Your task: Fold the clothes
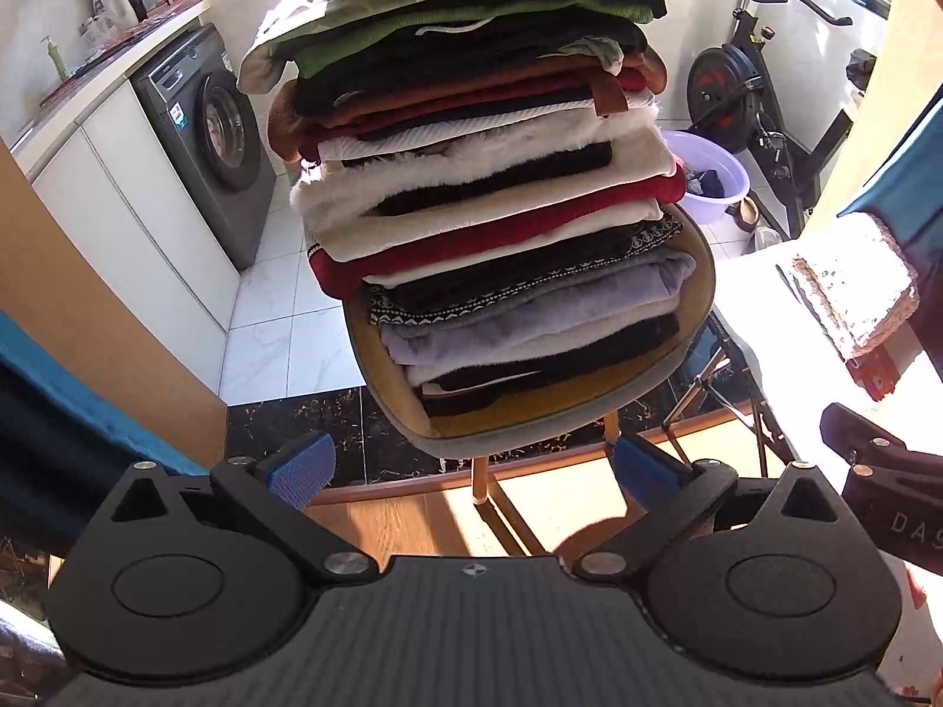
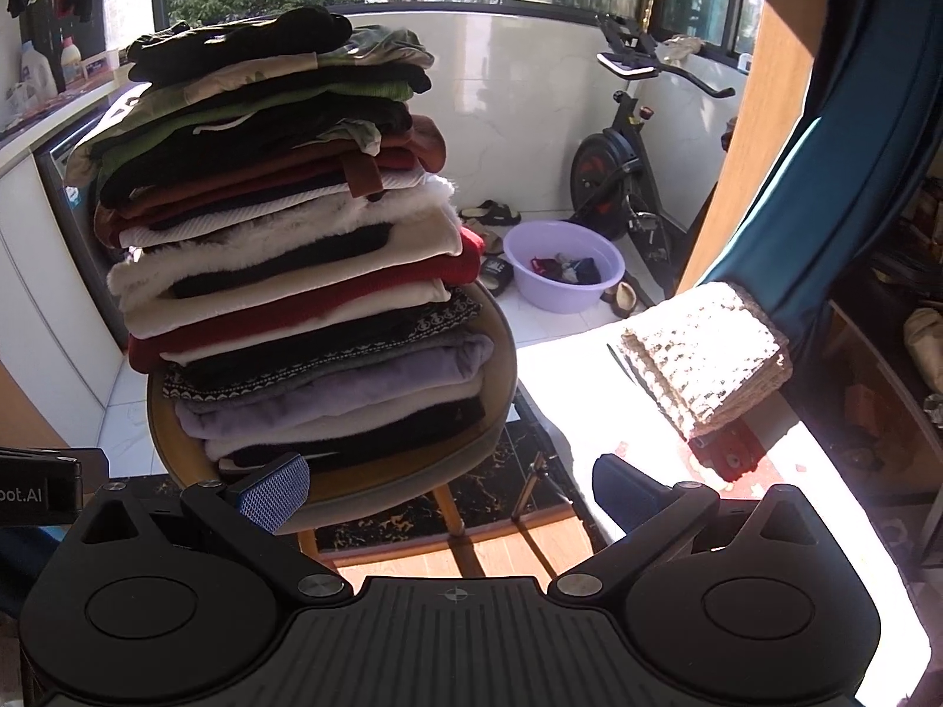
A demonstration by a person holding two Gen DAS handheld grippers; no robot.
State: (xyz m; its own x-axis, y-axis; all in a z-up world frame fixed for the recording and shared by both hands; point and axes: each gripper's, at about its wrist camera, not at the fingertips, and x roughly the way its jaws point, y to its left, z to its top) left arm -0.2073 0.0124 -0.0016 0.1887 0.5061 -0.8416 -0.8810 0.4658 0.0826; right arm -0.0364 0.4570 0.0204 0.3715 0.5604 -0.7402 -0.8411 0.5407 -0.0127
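Observation:
A tall stack of folded clothes (image 1: 483, 188) rests on a round chair (image 1: 701, 294) straight ahead; it also shows in the right wrist view (image 2: 294, 271). A folded speckled cream knit (image 1: 848, 300) lies on the white table (image 1: 748, 306) to the right, also seen in the right wrist view (image 2: 707, 347). My left gripper (image 1: 471, 471) is open and empty, below and short of the chair. My right gripper (image 2: 451, 489) is open and empty, in front of the chair's edge. The right gripper's body shows at the right edge of the left wrist view (image 1: 884, 477).
A grey washing machine (image 1: 206, 135) and white cabinets stand at the left. A lilac basin (image 2: 563, 271) with small clothes sits on the tiled floor. An exercise bike (image 2: 625, 177) stands at the back right. A teal curtain (image 2: 825, 206) hangs by the table.

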